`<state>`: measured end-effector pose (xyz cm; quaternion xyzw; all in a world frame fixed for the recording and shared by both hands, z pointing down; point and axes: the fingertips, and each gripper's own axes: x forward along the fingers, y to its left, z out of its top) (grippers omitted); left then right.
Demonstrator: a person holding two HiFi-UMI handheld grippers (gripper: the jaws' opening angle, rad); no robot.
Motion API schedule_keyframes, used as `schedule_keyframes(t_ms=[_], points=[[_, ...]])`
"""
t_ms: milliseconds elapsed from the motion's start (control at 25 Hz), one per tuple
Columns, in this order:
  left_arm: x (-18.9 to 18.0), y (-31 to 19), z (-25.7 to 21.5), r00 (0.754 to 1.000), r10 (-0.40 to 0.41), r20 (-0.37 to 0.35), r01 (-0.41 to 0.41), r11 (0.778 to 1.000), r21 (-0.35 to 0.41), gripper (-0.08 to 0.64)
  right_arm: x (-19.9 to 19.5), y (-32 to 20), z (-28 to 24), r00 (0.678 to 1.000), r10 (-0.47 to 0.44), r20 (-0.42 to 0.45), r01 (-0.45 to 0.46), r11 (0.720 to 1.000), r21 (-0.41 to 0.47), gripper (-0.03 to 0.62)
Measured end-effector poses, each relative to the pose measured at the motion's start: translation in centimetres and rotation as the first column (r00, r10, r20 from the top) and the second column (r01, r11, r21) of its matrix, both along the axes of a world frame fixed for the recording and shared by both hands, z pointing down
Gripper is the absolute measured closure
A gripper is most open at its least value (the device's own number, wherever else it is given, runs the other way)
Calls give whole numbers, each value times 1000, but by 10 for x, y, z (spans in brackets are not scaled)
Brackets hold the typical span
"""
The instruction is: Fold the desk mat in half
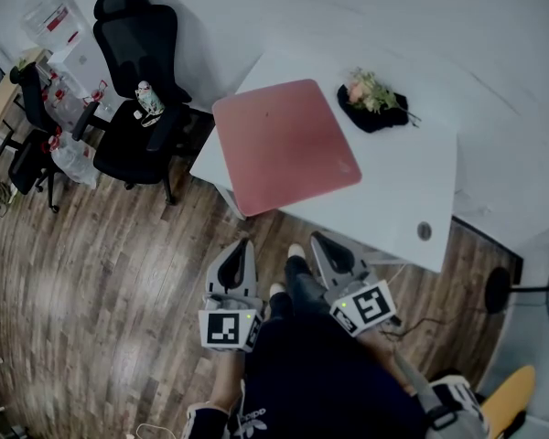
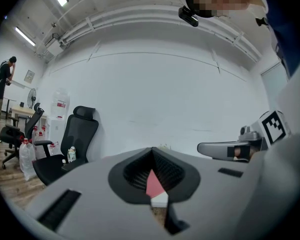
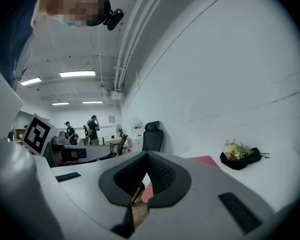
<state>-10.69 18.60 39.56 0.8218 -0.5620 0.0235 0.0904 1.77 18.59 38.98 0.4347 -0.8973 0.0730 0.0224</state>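
Observation:
The pink desk mat point(image 1: 285, 144) lies flat and unfolded on the white table point(image 1: 412, 181), reaching its near-left edge. Both grippers hang over the wood floor, short of the table's near edge and apart from the mat. My left gripper point(image 1: 244, 247) is shut with nothing in it, and my right gripper point(image 1: 317, 241) is shut and empty too. In the left gripper view the closed jaws point(image 2: 152, 152) meet, and a sliver of the mat point(image 2: 154, 185) shows below them. In the right gripper view the jaws point(image 3: 146, 157) meet, with the mat point(image 3: 206, 160) just beyond.
A bunch of flowers on a black pouch point(image 1: 373, 99) lies at the table's far side, right of the mat. A black office chair point(image 1: 137, 108) stands left of the table, with bottles and bags behind it. A fan base point(image 1: 497, 291) stands on the floor at the right.

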Motion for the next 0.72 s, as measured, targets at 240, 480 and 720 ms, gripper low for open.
schedule_keyframes(t_ms=[240, 480, 720], points=[[4, -40, 1, 999, -11, -48, 10, 1000, -15, 557, 10, -43, 4, 1000, 8, -7, -8, 1000, -5, 589], [20, -103, -1, 999, 0, -51, -1, 1000, -9, 557, 26, -102, 0, 1000, 18, -17, -18, 1000, -23, 589], [36, -156, -6, 999, -9, -41, 9, 1000, 2, 557, 47, -159, -1, 999, 13, -30, -14, 1000, -27, 589]])
